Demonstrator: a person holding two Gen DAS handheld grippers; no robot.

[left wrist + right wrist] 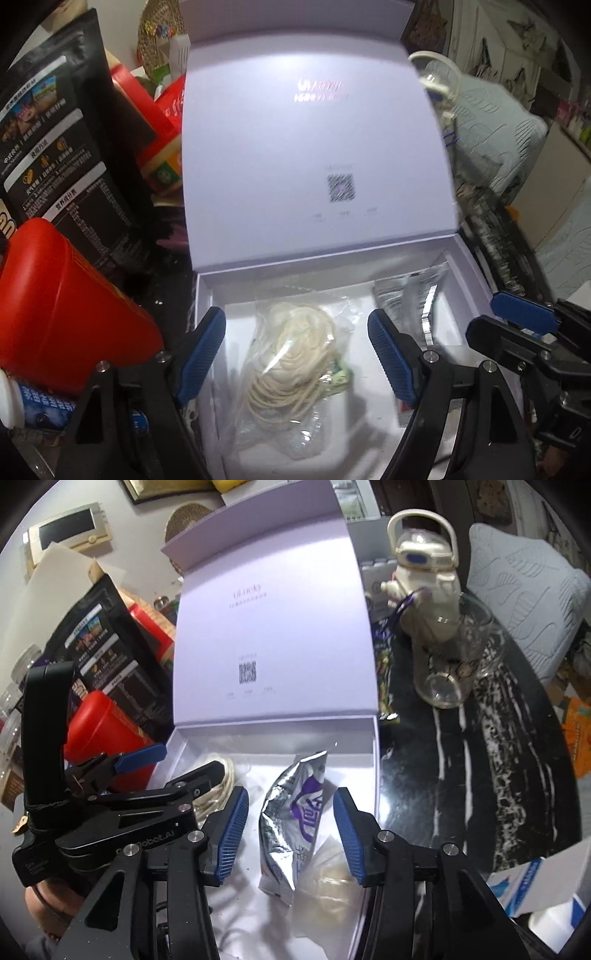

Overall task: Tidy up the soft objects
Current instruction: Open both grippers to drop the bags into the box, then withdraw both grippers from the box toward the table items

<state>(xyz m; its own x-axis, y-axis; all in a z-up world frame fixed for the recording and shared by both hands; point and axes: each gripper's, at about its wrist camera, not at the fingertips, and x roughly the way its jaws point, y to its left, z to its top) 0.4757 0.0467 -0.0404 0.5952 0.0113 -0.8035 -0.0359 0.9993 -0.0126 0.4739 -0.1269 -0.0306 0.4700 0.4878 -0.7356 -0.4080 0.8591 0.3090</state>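
Both soft items already lie inside the open lavender box [373,775], so the placing seems mostly done; closing the lid probably remains. The left gripper [295,350] stands apart over the clear bag of cream cord [295,354], at lower centre. The right gripper [291,838] is apart around the crinkled silver pouch [291,823] (not pressing it).
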